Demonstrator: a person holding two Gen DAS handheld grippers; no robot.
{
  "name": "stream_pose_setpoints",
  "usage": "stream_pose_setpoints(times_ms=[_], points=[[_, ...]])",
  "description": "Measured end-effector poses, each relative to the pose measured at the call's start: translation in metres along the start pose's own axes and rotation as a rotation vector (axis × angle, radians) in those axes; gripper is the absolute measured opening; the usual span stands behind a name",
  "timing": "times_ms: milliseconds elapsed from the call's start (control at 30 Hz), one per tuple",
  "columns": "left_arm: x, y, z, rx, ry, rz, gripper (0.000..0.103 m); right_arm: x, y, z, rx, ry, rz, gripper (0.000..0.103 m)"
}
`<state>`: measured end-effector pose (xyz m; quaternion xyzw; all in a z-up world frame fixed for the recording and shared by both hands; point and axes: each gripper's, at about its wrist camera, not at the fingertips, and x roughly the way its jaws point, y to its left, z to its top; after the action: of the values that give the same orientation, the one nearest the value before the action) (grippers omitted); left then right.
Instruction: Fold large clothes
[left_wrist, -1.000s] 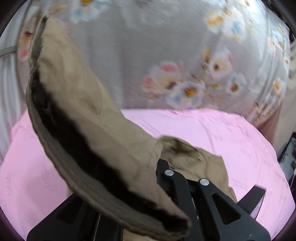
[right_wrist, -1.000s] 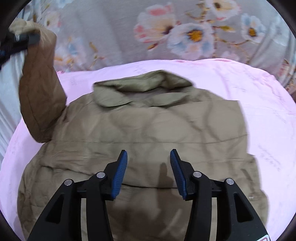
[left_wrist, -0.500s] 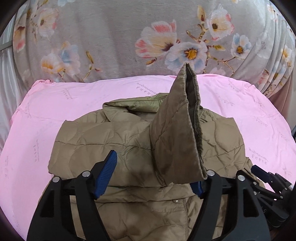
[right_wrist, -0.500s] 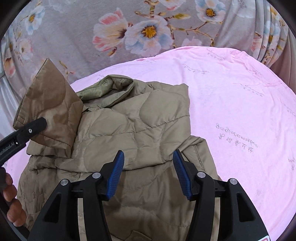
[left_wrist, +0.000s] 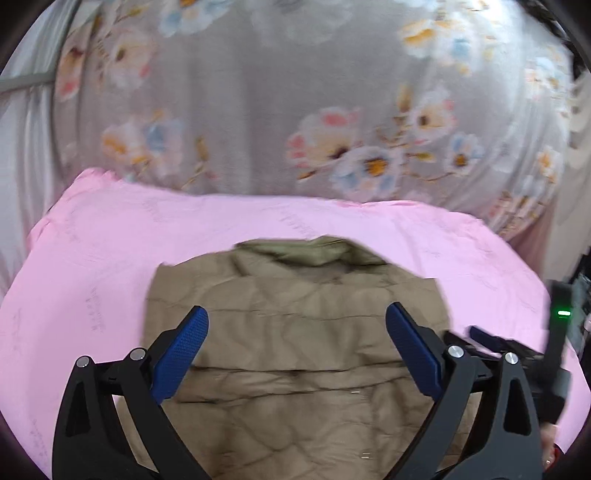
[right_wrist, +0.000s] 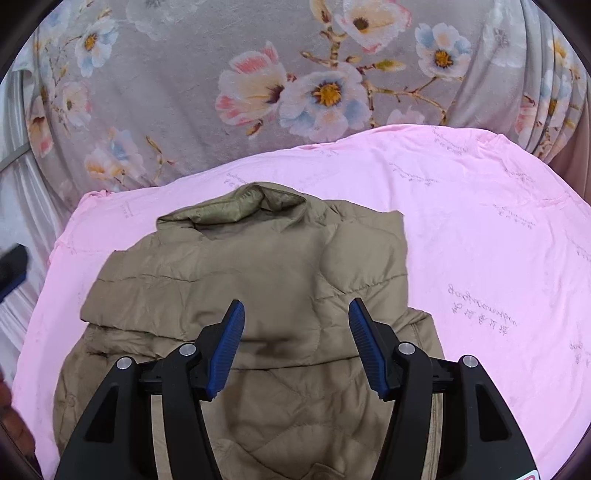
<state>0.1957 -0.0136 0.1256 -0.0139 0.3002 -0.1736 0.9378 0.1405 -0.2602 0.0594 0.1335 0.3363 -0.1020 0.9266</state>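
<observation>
A tan quilted jacket (left_wrist: 295, 354) lies flat on the pink sheet (left_wrist: 110, 240), collar (left_wrist: 314, 251) at the far end. In the right wrist view the jacket (right_wrist: 258, 266) has both sleeves folded in over its body. My left gripper (left_wrist: 295, 314) hovers over the jacket's middle, its jaws wide and still opening, nothing between them. My right gripper (right_wrist: 295, 306) is above the jacket's lower half, its jaws opening too and holding nothing. The right gripper (left_wrist: 509, 347) also shows at the right edge of the left wrist view, and the left gripper (right_wrist: 11, 266) at the left edge of the right wrist view.
A grey floral cloth (right_wrist: 184, 92) hangs behind the bed as a backdrop. The pink sheet (right_wrist: 480, 221) spreads wide to the right of the jacket. Part of a hand (right_wrist: 7, 406) shows at the lower left edge. A white curtain (left_wrist: 22, 147) hangs at far left.
The left gripper carried the sleeve across, opened and let it go; the sleeve now lies flat on the jacket. The left gripper has drawn back. The right jaws widened a little.
</observation>
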Motion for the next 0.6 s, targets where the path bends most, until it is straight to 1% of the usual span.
stream_pose_setpoints(times_ms=[67, 100, 133, 200, 233, 333, 400, 433, 500, 533, 567, 600], points=[[0.017, 0.023, 0.001, -0.031, 0.036, 0.061, 0.094, -0.001, 0.005, 0.003, -0.009, -0.004, 0.009, 0.063], [0.029, 0.039, -0.001, -0.049, 0.057, 0.111, 0.094, 0.0, 0.008, 0.005, -0.018, -0.005, 0.009, 0.065], [0.04, 0.05, -0.002, -0.058, 0.075, 0.142, 0.094, 0.003, 0.01, 0.007, -0.028, -0.005, 0.004, 0.069], [0.062, 0.072, -0.006, -0.076, 0.117, 0.21, 0.094, 0.014, 0.011, 0.011, -0.039, 0.008, -0.02, 0.071], [0.071, 0.08, -0.008, -0.086, 0.139, 0.221, 0.094, 0.025, 0.006, 0.013, -0.019, 0.027, -0.034, 0.071], [0.099, 0.102, -0.017, -0.119, 0.2, 0.259, 0.093, 0.056, -0.012, 0.014, 0.061, 0.095, -0.038, 0.072], [0.113, 0.112, -0.024, -0.143, 0.233, 0.286, 0.09, 0.075, -0.018, 0.012, 0.077, 0.137, -0.049, 0.072], [0.118, 0.114, -0.027, -0.152, 0.245, 0.285, 0.089, 0.086, -0.018, 0.011, 0.082, 0.166, -0.041, 0.069], [0.127, 0.119, -0.036, -0.163, 0.268, 0.292, 0.086, 0.099, -0.014, 0.007, 0.082, 0.202, 0.002, 0.041], [0.129, 0.119, -0.04, -0.158, 0.274, 0.296, 0.086, 0.101, -0.011, 0.005, 0.075, 0.208, 0.02, 0.024], [0.131, 0.119, -0.042, -0.155, 0.276, 0.299, 0.085, 0.099, -0.007, 0.007, 0.065, 0.198, 0.032, 0.011], [0.132, 0.12, -0.045, -0.154, 0.276, 0.3, 0.084, 0.092, -0.006, 0.012, 0.073, 0.178, 0.053, 0.009]])
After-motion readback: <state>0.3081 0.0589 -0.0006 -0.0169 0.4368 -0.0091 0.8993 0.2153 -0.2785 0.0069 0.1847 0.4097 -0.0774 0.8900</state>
